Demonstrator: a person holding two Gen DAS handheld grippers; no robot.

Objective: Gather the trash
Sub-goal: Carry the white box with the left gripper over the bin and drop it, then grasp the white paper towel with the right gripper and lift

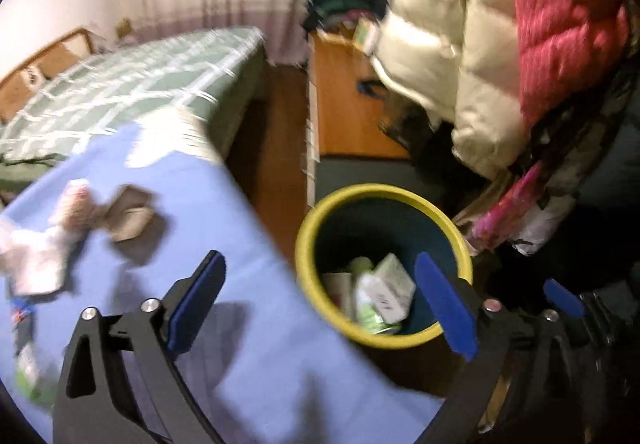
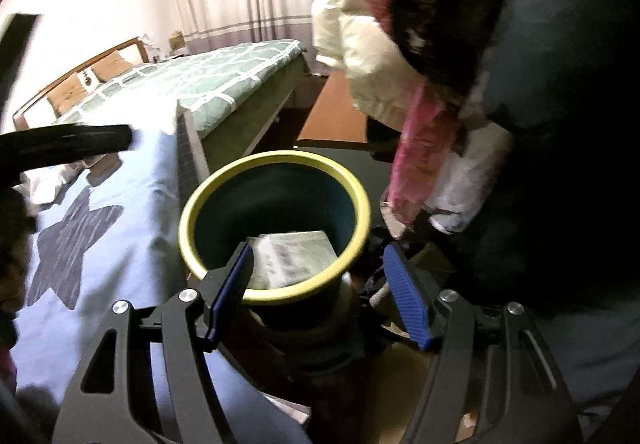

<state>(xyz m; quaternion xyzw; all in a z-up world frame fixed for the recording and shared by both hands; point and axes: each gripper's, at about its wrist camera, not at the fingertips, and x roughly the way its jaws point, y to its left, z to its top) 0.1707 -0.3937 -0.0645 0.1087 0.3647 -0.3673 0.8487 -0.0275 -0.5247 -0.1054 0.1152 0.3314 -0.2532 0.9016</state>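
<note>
A bin with a yellow rim [image 1: 306, 244] stands on the floor beside the table, with green-and-white packets [image 1: 384, 288] lying inside. My left gripper [image 1: 320, 304] hangs wide open and empty, straddling the table edge and the bin's mouth. On the blue cloth [image 1: 240, 324] to its left lie crumpled tissues [image 1: 36, 252], a brown scrap of paper [image 1: 128, 212] and a small green piece [image 1: 32, 376]. In the right wrist view my right gripper [image 2: 320, 288] stands open over the near side of the bin's rim [image 2: 276, 158]. A packet [image 2: 292, 256] shows inside, and no pad presses on anything.
A bed with a green checked cover [image 1: 132, 84] stands behind the table. A wooden cabinet [image 1: 344, 104] is beyond the bin. Cream and pink padded coats [image 1: 480, 44] hang close above and right of the bin. The cloth bears a grey star [image 2: 76, 240].
</note>
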